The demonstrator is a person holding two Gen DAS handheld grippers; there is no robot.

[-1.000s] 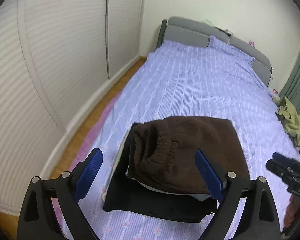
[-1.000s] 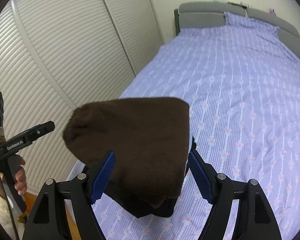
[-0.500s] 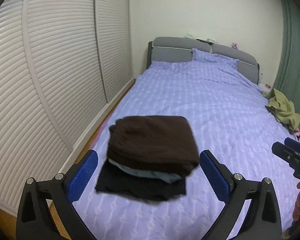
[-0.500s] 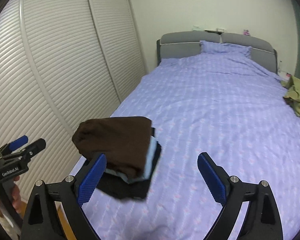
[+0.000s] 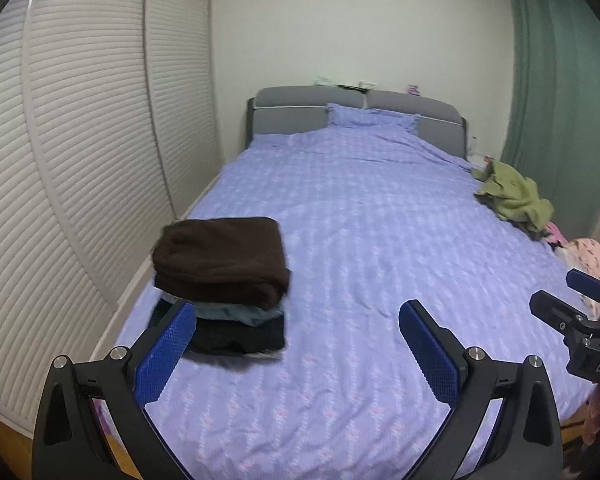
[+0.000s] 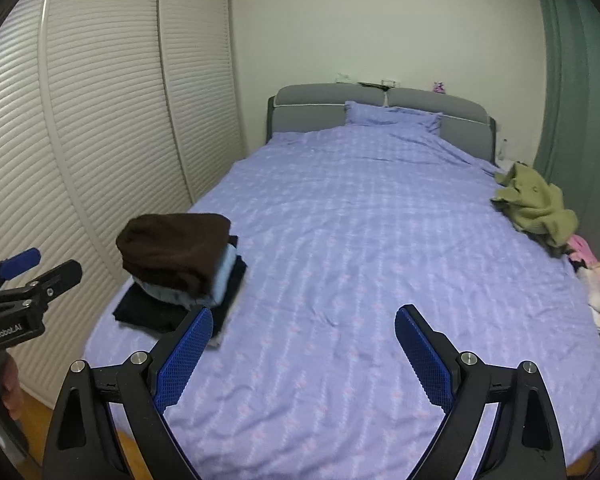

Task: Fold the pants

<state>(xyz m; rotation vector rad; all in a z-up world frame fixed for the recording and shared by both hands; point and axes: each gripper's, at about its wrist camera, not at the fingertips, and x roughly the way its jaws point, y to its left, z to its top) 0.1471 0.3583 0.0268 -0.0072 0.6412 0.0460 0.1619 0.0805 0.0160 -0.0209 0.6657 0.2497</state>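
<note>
Both the left gripper (image 5: 296, 354) and the right gripper (image 6: 302, 356) stand wide apart, holding nothing. Ahead and left of each, the folded brown pants (image 5: 220, 258) top a stack on the bed (image 5: 380, 220). They look soft, thick and light; likely best pinched at a folded edge.

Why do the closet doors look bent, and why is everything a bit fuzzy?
Left wrist view: the fisheye lens bows the slatted closet doors and leaves dark corners; the folded brown pants have smeared edges, probably motion blur. Right wrist view: same curving of the doors; the bed cover is soft, under dim, even light without hard shadows or glare.
</note>
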